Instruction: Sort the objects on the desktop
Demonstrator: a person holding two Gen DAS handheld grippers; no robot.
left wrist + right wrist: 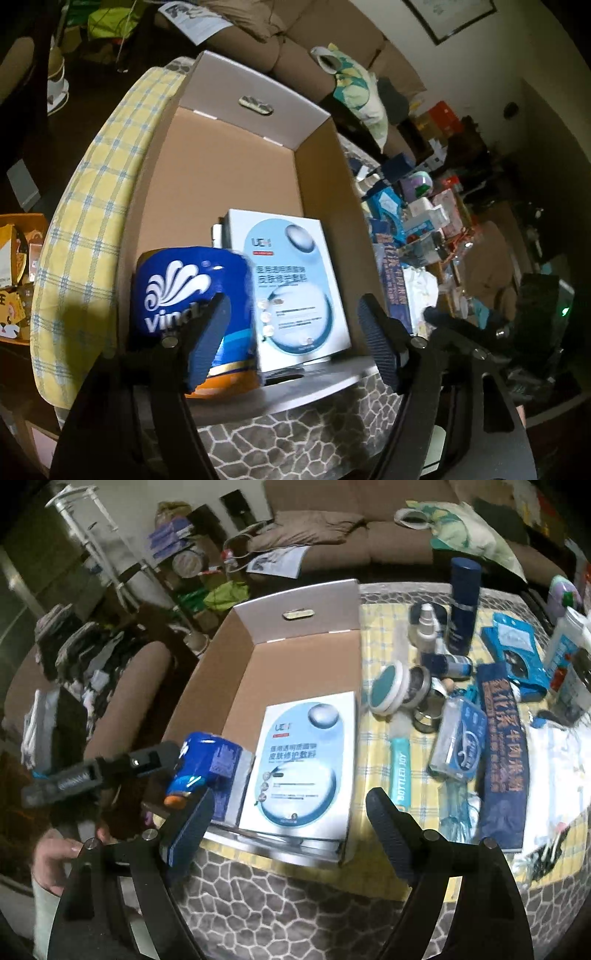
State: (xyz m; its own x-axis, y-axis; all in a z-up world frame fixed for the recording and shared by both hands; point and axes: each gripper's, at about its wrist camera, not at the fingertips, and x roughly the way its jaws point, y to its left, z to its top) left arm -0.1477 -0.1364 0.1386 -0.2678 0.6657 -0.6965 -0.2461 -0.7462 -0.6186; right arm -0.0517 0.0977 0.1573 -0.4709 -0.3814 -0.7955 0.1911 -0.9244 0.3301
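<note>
Blue plastic wrap with a white fan-shaped logo covers the tissue roll (195,295), which stands at the near left corner of the cardboard box (328,173) in the left wrist view. The left gripper (291,332) hangs over the box's near edge with its jaws spread and nothing pressed between them; the roll sits just behind the left finger, which overlaps its lower front, and I cannot tell if they touch. An orange band runs round the roll's base. Just beside the roll, to its right, a white and pale blue flat carton (295,291) with a droplet picture lies on the box floor. The box rests on a yellow checked cloth (96,206).

From the right wrist view, the same roll (201,764) appears tilted at the box's (236,679) left side, with the other tool's dark finger (147,760) against its left flank. The right gripper (291,823) is released, jaws wide apart and empty, above the near edge of the box, the flat carton (306,760) lying beyond the gap between them. Right of the box, on the cloth (376,657), lie a teal tube (400,771), a round teal-lidded tin (388,690), a dark blue bottle (463,605) and a long dark blue packet (504,760). A hand (55,853) shows at the lower left.
</note>
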